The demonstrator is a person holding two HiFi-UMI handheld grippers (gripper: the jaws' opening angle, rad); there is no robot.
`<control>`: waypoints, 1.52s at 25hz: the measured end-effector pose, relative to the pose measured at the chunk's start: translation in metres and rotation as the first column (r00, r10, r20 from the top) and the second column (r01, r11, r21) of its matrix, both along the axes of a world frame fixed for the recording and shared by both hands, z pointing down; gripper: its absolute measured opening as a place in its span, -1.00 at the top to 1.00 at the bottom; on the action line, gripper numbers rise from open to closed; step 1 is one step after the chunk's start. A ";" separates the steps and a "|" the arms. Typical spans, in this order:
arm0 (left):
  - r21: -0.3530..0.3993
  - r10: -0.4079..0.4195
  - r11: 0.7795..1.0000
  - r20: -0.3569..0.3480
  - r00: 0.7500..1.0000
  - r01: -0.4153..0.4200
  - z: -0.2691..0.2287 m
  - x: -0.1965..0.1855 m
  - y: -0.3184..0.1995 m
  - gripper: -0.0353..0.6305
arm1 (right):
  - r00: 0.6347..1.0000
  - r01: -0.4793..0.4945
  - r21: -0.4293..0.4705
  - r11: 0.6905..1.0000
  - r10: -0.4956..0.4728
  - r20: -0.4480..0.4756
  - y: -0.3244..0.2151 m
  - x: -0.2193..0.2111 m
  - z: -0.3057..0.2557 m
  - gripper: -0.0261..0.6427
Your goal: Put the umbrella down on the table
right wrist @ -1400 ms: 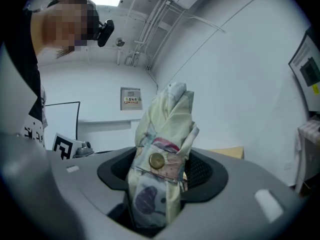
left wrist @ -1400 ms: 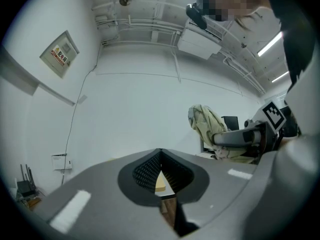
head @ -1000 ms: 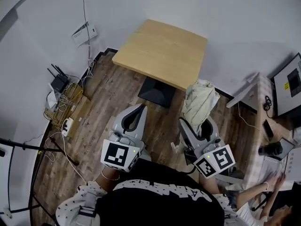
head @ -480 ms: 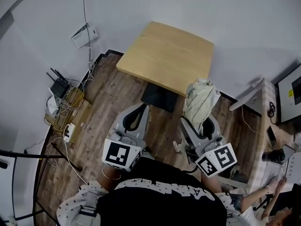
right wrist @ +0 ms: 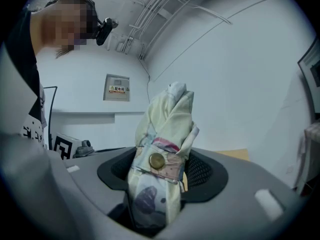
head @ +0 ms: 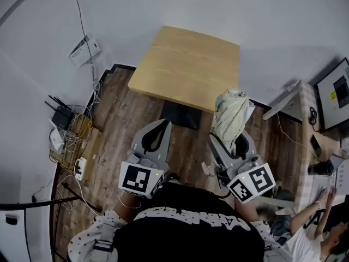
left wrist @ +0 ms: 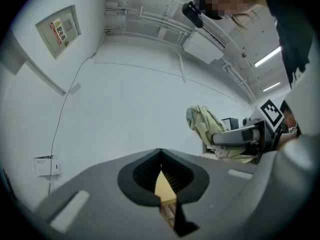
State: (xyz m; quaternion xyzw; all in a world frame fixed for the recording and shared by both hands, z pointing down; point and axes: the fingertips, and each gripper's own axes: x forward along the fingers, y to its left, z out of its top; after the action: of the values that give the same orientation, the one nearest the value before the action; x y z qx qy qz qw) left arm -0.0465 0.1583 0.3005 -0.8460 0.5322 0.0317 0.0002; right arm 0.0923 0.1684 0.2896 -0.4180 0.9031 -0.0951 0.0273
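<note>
Your right gripper (head: 229,144) is clamped on the folded umbrella (head: 232,112), near the wooden table's (head: 185,64) near-right corner. Your left gripper (head: 162,126) is closed and empty.

Bright, even indoor light; sharp frames, fisheye-warped edges

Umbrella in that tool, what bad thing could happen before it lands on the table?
1. The right tool grips the folded umbrella only near its lower end, on soft fabric, so it might slip or tip over.
2. The umbrella looks to be over the wooden floor, just short of the table. Letting go too soon would probably drop it there.
3. The left tool is shut and empty, so nothing backs up that grip.
</note>
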 end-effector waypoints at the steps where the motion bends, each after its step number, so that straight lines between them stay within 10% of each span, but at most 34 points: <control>1: 0.000 0.010 1.000 -0.002 1.000 -0.010 0.000 -0.001 -0.002 0.89 | 1.000 -0.009 0.000 1.000 0.009 -0.004 -0.001 -0.001 0.000 0.07; 38: -0.040 -0.035 0.999 -0.038 0.999 0.033 0.018 -0.026 -0.066 0.89 | 0.998 -0.044 -0.011 0.999 0.044 -0.045 -0.076 -0.003 0.000 0.07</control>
State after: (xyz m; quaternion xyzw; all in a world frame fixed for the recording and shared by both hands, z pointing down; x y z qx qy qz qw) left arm -0.0721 0.0927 0.3181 -0.8360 0.5469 0.0378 -0.0261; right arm 0.0897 0.0924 0.2895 -0.4398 0.8935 -0.0904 0.0068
